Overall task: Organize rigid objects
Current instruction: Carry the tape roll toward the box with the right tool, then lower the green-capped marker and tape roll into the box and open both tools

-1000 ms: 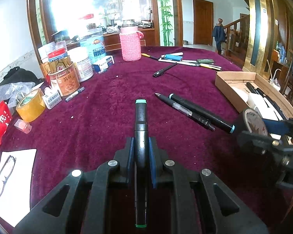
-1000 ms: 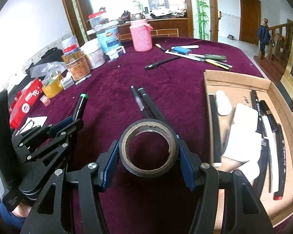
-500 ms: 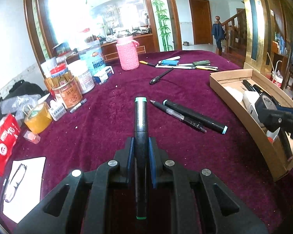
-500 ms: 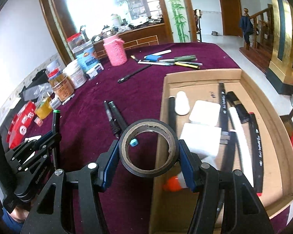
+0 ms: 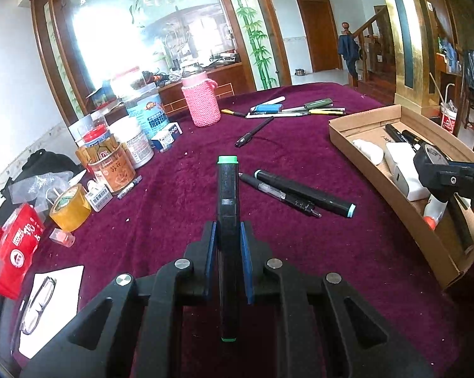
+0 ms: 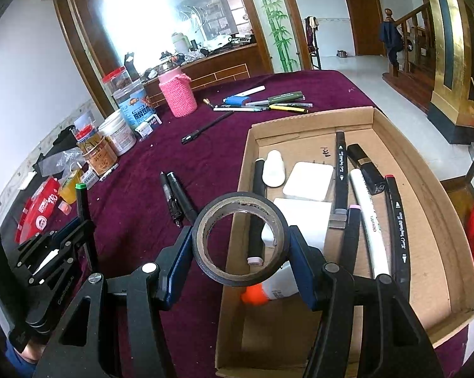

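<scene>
Both loads have swung toward the cardboard box (image 6: 404, 170): right gripper (image 6: 240, 239) clamps black tape roll (image 6: 218, 271), left gripper (image 5: 227, 249) pinches green-capped marker (image 5: 227, 189); loose pens (image 5: 287, 193) remain.

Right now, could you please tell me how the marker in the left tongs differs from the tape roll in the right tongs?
The green-capped marker is a slim black stick; the black tape roll is a wide hollow ring. The left tongs are nearly shut on the marker, while the right tongs stand much wider around the roll. The marker is above the purple tablecloth; the roll is over the cardboard box edge. Both are dark and held off the table.
</scene>
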A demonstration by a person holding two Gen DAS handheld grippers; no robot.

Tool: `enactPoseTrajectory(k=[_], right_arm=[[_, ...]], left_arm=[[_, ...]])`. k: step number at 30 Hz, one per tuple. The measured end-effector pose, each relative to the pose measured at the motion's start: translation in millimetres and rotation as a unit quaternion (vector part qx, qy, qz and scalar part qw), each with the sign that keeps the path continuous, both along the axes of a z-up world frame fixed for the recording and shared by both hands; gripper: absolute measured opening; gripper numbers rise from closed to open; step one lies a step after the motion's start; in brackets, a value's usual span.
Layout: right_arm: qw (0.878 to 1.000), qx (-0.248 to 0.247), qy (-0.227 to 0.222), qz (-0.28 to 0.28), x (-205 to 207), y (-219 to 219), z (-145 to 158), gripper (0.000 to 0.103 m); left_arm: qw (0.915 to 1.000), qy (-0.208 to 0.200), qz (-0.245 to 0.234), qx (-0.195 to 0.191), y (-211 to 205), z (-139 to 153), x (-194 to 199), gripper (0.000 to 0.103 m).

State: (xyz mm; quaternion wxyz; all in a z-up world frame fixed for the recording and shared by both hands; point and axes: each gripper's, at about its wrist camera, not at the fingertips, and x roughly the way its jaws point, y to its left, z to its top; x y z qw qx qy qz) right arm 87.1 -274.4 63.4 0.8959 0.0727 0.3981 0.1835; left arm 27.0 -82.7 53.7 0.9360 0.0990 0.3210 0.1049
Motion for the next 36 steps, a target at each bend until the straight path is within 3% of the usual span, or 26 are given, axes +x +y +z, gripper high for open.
enactPoseTrajectory(k=[13, 19, 25, 33, 36], right_arm=[[0.997, -0.011, -0.023, -0.078, 9, -47, -3, 0.053], [0.992, -0.014, -0.020, -0.123, 16, -72, -6, 0.053], [0.990, -0.028, -0.010, -0.140, 20, -79, -12, 0.053], [0.984, -0.028, 0.012, -0.178, 25, -100, -19, 0.053], [0.983, -0.026, 0.014, -0.184, 25, -103, -20, 0.053]], left_arm=[[0.9992, -0.005, -0.034, 0.022, -41, 16, 6, 0.012], [0.9962, 0.017, -0.079, -0.031, -66, 35, 28, 0.012], [0.9841, 0.056, -0.139, -0.096, -105, 44, 61, 0.012], [0.9653, 0.123, -0.177, -0.148, -150, 16, 102, 0.015], [0.9620, 0.130, -0.182, -0.157, -161, 8, 106, 0.015]])
